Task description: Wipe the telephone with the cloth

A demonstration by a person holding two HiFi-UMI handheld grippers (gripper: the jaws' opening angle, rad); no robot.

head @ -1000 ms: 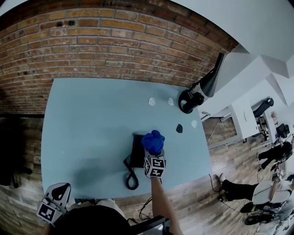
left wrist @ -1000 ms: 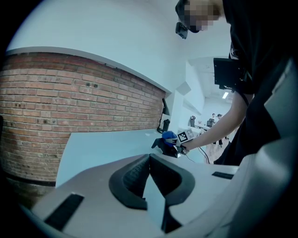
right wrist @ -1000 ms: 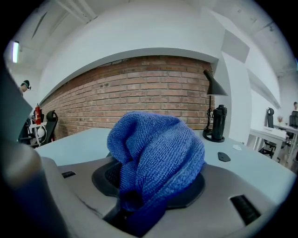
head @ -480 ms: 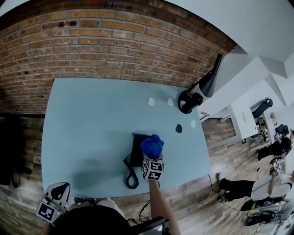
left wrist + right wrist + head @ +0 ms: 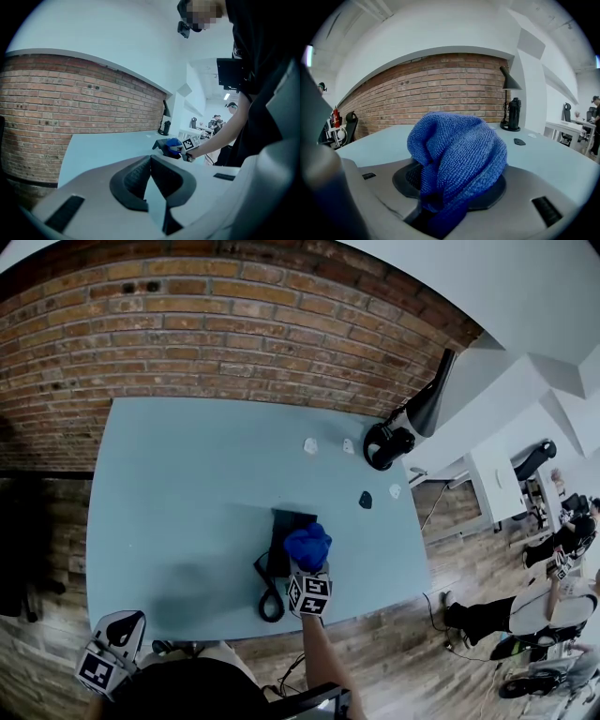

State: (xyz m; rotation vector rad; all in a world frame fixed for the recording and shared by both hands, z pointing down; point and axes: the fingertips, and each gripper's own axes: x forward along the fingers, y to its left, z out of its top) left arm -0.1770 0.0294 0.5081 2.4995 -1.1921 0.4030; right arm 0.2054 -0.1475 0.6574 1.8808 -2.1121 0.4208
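Observation:
A black telephone (image 5: pixel 284 538) with a coiled cord (image 5: pixel 270 601) lies near the front edge of the light blue table (image 5: pixel 178 502). My right gripper (image 5: pixel 307 557) is shut on a bunched blue cloth (image 5: pixel 307 545), which rests on the phone's right side. In the right gripper view the cloth (image 5: pixel 459 154) bulges out of the jaws and hides the phone. My left gripper (image 5: pixel 111 664) hangs low at the front left, off the table, shut on nothing (image 5: pixel 150 160). From there the phone (image 5: pixel 161 144) and the cloth (image 5: pixel 174 142) show far off.
A black desk lamp (image 5: pixel 392 444) stands at the table's back right corner. Two small white bits (image 5: pixel 310 447) and a small black piece (image 5: pixel 366 501) lie near it. A brick wall (image 5: pixel 234 324) runs behind the table. People sit at the far right.
My right gripper has slid the cloth along the telephone towards the table's front edge. The left gripper has stayed where it was.

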